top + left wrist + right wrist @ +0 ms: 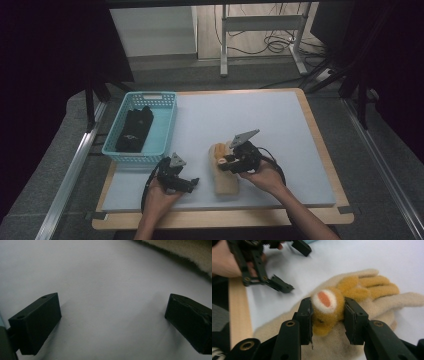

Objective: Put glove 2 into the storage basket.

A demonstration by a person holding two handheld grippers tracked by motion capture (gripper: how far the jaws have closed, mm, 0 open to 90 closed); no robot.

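A fuzzy orange-yellow glove (362, 287) with a white-ringed orange patch lies on top of a larger cream glove (404, 300). My right gripper (328, 312) is shut on the orange glove's cuff end. In the high view the right gripper (223, 161) sits over both gloves, the orange glove (220, 151) and the cream glove (226, 184), near the mat's front middle. My left gripper (192, 184) rests just left of them, open and holding nothing. Its jaws stand wide apart over bare mat (112, 312), with the cream glove's edge (190, 252) at the upper right.
A teal basket (135, 159) stands at the mat's left side with dark folded items (135, 129) inside. The pale mat (240, 120) covers a wooden table (225, 217). The left gripper (295, 267) and its hand lie close, beyond the right jaws.
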